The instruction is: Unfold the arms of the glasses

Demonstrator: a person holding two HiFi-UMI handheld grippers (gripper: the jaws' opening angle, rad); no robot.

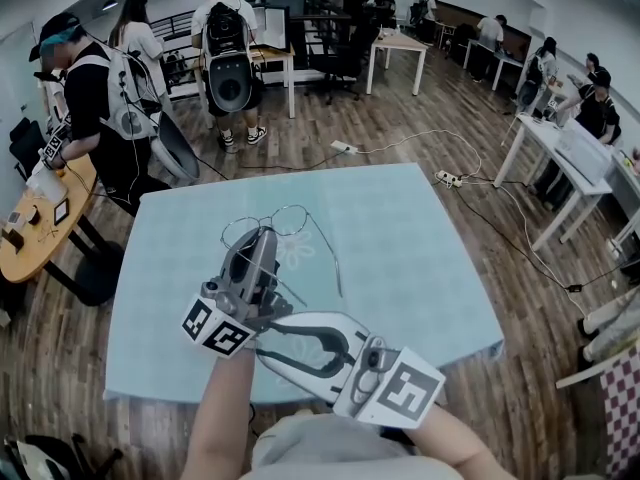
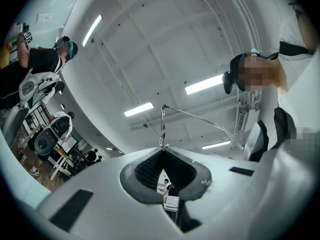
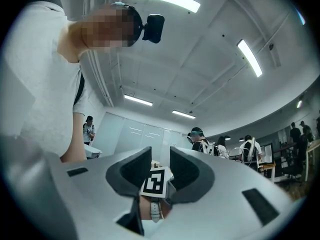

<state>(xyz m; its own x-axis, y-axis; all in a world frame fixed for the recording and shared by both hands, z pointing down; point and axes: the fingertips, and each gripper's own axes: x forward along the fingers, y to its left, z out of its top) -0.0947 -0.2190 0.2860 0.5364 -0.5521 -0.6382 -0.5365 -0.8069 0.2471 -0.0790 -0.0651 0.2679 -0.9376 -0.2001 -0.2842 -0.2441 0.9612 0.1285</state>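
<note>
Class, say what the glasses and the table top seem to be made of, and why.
The glasses: likely thin metal wire; rims and arms are hair-thin and silvery. The table top: matte pale blue covering, perhaps plastic or cloth; no glare.

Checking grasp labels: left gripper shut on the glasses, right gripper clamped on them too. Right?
One error. The left gripper is shut on the glasses, but the right gripper is open and holds nothing. The right gripper view shows its jaws apart with nothing gripped.

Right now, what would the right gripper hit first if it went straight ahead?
Probably the left gripper's black-and-white marker cube, framed between the right gripper's open jaws; how far off is unclear.
</note>
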